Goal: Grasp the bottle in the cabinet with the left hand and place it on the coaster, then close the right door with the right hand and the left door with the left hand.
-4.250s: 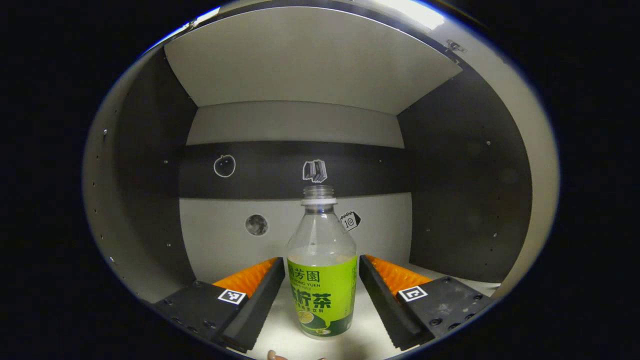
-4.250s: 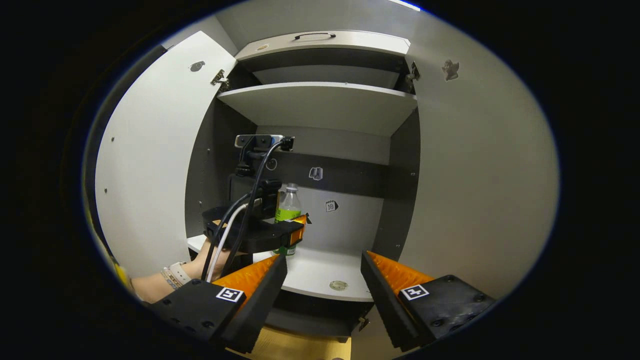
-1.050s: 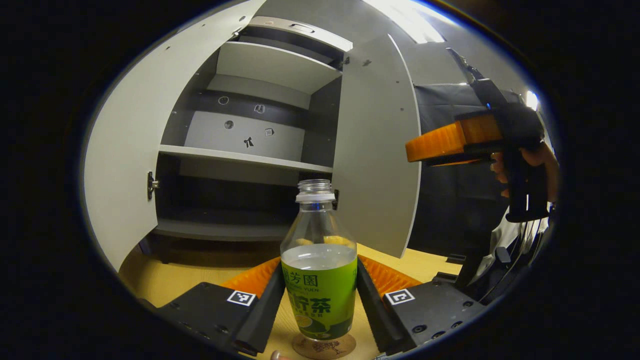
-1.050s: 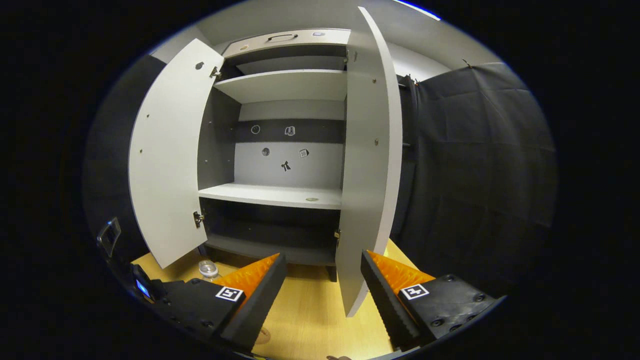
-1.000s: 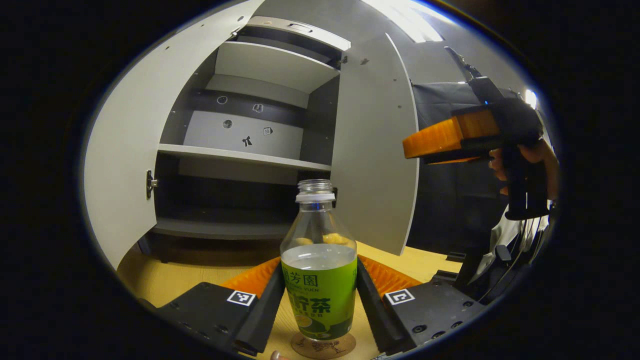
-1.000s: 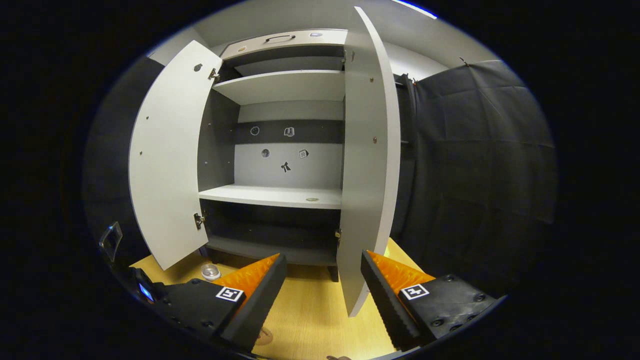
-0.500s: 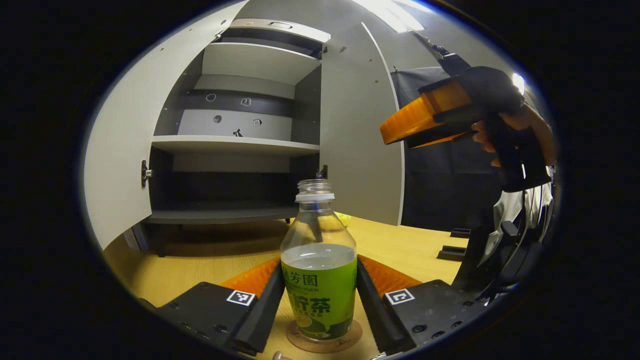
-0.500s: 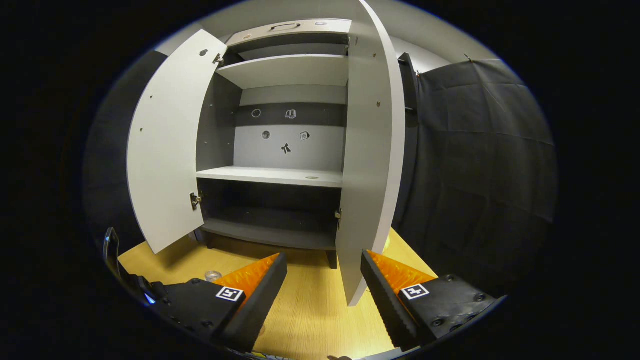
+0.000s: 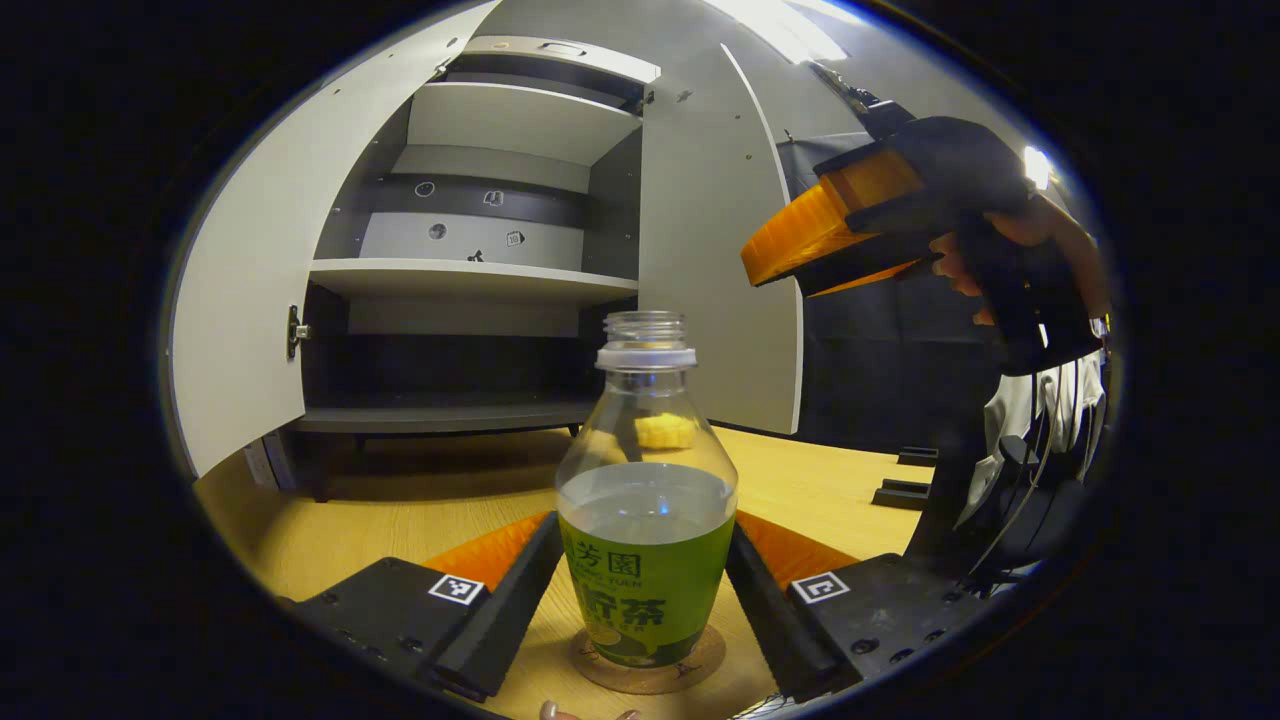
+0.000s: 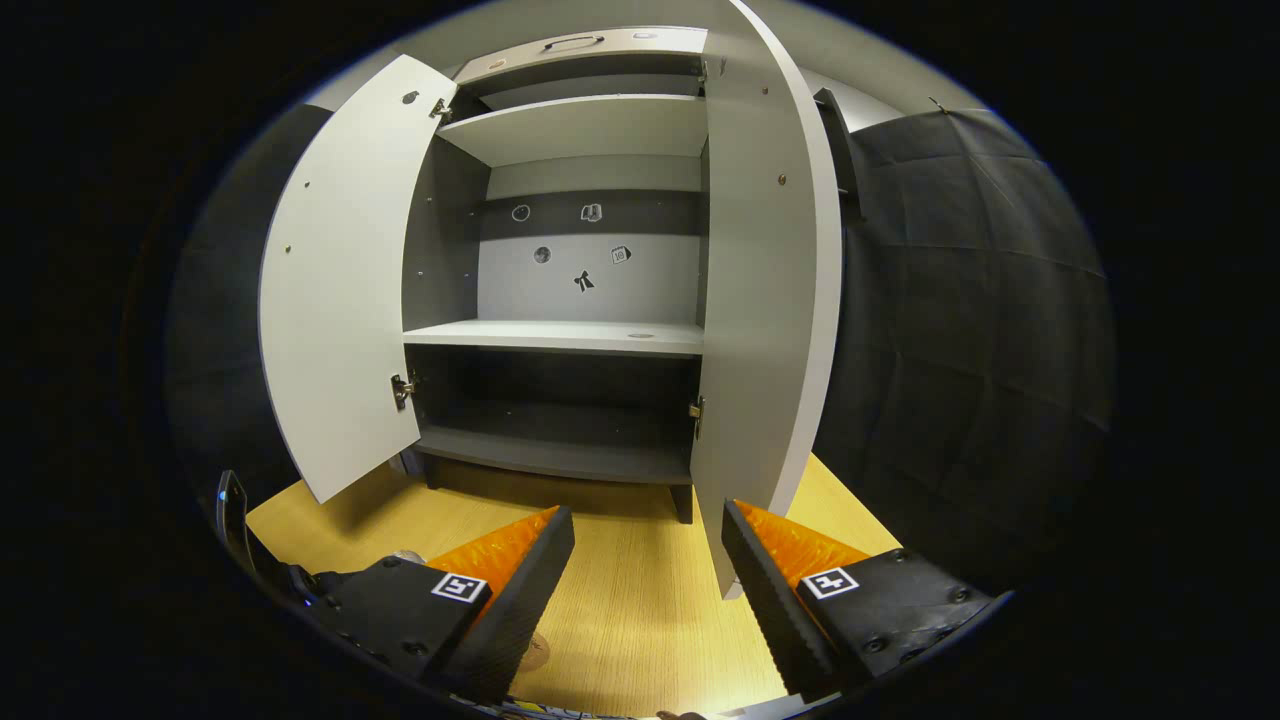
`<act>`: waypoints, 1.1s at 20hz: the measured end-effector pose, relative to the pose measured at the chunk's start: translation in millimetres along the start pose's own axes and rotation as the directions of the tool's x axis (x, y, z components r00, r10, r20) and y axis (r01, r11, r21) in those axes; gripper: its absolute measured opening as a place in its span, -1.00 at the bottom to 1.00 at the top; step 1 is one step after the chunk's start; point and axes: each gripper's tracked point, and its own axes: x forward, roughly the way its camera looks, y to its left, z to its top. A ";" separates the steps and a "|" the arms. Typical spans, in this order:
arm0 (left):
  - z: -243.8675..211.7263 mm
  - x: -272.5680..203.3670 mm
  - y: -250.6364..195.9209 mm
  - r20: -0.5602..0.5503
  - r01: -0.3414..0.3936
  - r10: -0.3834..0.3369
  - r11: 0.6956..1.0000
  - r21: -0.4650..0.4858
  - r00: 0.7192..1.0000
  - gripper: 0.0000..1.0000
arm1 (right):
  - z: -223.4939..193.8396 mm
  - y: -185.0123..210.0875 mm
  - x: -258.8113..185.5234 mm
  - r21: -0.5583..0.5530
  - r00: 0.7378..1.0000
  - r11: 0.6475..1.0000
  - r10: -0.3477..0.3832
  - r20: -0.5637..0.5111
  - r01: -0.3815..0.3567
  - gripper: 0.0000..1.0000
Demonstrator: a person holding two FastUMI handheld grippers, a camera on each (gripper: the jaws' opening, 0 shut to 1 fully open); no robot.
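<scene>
A clear bottle [image 9: 648, 560] with a green label and no cap stands upright on a round cork coaster [image 9: 650, 668] on the wooden table. My left gripper [image 9: 643, 525] is open, its fingers flanking the bottle's label close on each side. The cabinet stands behind with both doors swung out: the left door [image 9: 240, 300] and the right door [image 9: 720, 260]. My right gripper [image 10: 645, 515] is open and holds nothing, facing the right door's [image 10: 765, 300] edge, with the left door [image 10: 340, 280] beyond. The right gripper [image 9: 830, 235], held by a hand [image 9: 1010, 270], hovers near the right door's outer face.
The cabinet's shelves [image 10: 560, 335] are bare, with small stickers on the back wall. Wooden table top [image 10: 640, 600] stretches in front of the cabinet. Black cloth [image 10: 960, 330] hangs right of the cabinet. Low black stands [image 9: 900, 490] sit on the table at the right.
My left gripper's fingers have spread off the bottle, which now stands on the coaster. The right gripper has drifted closer to the right door.
</scene>
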 end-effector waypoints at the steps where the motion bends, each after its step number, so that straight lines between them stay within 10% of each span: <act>1: 2.7 0.2 -1.9 0.005 0.008 -0.008 1.000 0.000 1.000 0.92 | 0.9 0.8 0.7 0.002 1.000 1.000 -0.001 -0.004 0.001 0.96; 22: 189.7 -16.6 49.5 0.073 0.051 -0.058 0.994 0.095 0.996 0.89 | 134.5 -33.2 -30.2 0.053 0.953 0.968 -0.251 0.171 0.246 0.96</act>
